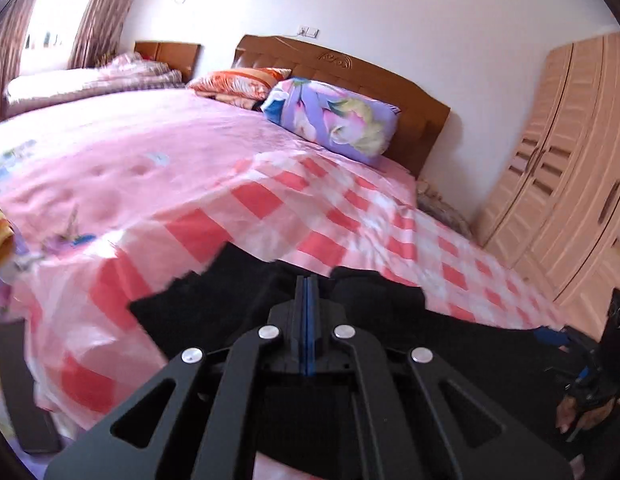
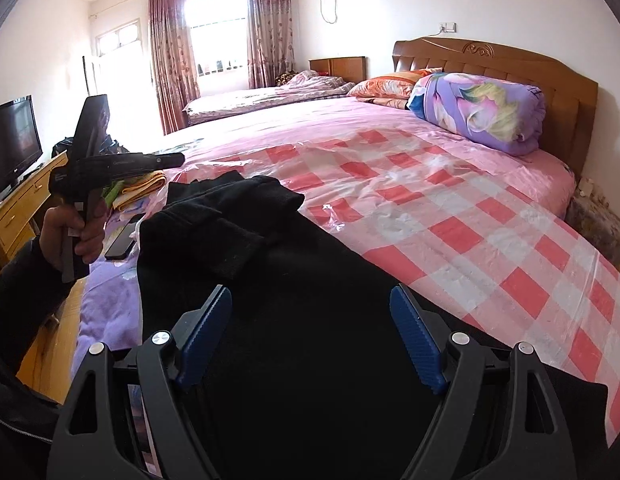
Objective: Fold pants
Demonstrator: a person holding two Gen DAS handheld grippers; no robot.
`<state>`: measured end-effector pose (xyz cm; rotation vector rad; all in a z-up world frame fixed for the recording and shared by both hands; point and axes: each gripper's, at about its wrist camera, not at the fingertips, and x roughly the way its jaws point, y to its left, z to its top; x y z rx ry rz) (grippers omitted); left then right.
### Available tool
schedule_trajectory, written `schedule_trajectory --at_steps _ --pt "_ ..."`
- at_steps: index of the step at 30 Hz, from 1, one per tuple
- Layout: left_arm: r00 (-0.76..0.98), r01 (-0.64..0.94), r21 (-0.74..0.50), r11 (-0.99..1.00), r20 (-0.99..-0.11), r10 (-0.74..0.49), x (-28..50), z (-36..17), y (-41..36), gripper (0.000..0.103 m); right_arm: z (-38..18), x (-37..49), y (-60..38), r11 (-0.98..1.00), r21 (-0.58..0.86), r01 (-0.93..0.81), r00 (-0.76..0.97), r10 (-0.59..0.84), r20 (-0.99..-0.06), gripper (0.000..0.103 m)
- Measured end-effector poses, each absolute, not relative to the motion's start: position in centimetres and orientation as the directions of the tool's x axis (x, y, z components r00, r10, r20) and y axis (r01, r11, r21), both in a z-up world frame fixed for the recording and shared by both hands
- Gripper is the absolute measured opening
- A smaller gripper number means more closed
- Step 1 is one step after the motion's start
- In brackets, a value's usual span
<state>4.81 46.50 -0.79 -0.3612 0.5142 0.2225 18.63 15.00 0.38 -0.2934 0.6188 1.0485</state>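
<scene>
Black pants [image 2: 310, 272] lie on a red-and-white checked plastic sheet [image 2: 449, 216] along the near side of the bed. Their far end is doubled over in a lump [image 2: 246, 200]. My right gripper [image 2: 311, 320] hangs open just over the pants, blue pads wide apart with nothing pressed between them. In the right wrist view a hand holds my left gripper [image 2: 178, 159] at the left, above the far end of the pants, jaws shut with no cloth in them. In its own view the left gripper [image 1: 308, 284] has its blue pads together over the pants [image 1: 238, 300].
A rolled purple flowered quilt [image 2: 477, 112] and an orange pillow [image 2: 389, 82] lie by the wooden headboard [image 2: 509, 60]. A phone [image 2: 120, 240] and folded orange and yellow cloths [image 2: 146, 184] sit at the bed's left end. A TV [image 2: 14, 140] is left, a wardrobe [image 1: 557, 184] right.
</scene>
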Motion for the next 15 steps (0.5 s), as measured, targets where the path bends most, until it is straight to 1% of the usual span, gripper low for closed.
schedule_trajectory --at_steps 1,2,3,4,5,7,8,9,10,12,13,15 --pt "0.842 -0.262 -0.172 0.950 -0.521 0.139 4.6 -0.1 44.9 0.001 0.3 18.6 15.1 0.478 0.066 -0.876 0.346 0.717 -0.605 0.080" --pt "0.840 -0.202 -0.077 0.976 -0.526 0.133 4.4 0.3 42.9 0.019 0.2 18.6 15.3 0.474 0.071 -0.878 0.339 0.718 -0.609 0.080" --pt "0.834 -0.148 0.013 0.989 -0.535 0.132 4.5 0.4 40.9 0.061 0.0 18.6 15.5 0.472 0.073 -0.878 0.335 0.717 -0.611 0.080" --pt "0.831 -0.099 0.123 0.987 -0.536 0.150 4.8 0.5 38.5 0.081 -0.2 18.5 15.8 0.471 0.074 -0.879 0.332 0.716 -0.614 0.080" --pt "0.830 -0.035 0.244 0.969 -0.532 0.164 4.7 0.2 35.8 0.091 -0.4 18.5 16.0 0.471 0.077 -0.879 0.329 0.715 -0.617 0.080" --pt "0.807 0.071 0.386 0.920 -0.564 0.174 4.7 -0.9 32.5 0.091 -0.7 18.6 16.4 0.476 0.086 -0.875 0.326 0.711 -0.623 0.080" --pt "0.791 0.118 0.435 0.893 -0.585 0.180 5.0 -1.6 31.2 0.088 -0.8 18.6 16.5 0.480 0.089 -0.873 0.327 0.709 -0.625 0.080" --pt "0.771 0.172 0.491 0.854 -0.607 0.194 5.5 -2.6 30.0 0.081 -0.7 18.5 16.6 0.482 0.091 -0.872 0.327 0.710 -0.624 0.080" --pt "0.750 0.214 0.538 0.816 -0.625 0.215 6.0 -3.7 29.2 0.076 -0.6 18.5 16.5 0.483 0.092 -0.871 0.329 0.712 -0.620 0.080" --pt "0.718 0.248 0.605 0.757 -0.639 0.275 7.5 -5.8 28.6 0.055 -0.4 18.4 16.3 0.486 0.094 -0.869 0.334 0.717 -0.612 0.080" --pt "0.702 0.268 0.621 0.737 -0.650 0.292 8.3 -6.6 28.6 0.052 -0.3 18.3 16.2 0.489 0.094 -0.867 0.338 0.716 -0.611 0.080" --pt "0.686 0.308 0.647 0.697 -0.659 0.309 9.2 -8.0 28.3 0.041 -0.3 18.4 15.9 0.501 0.092 -0.861 0.347 0.709 -0.614 0.080"
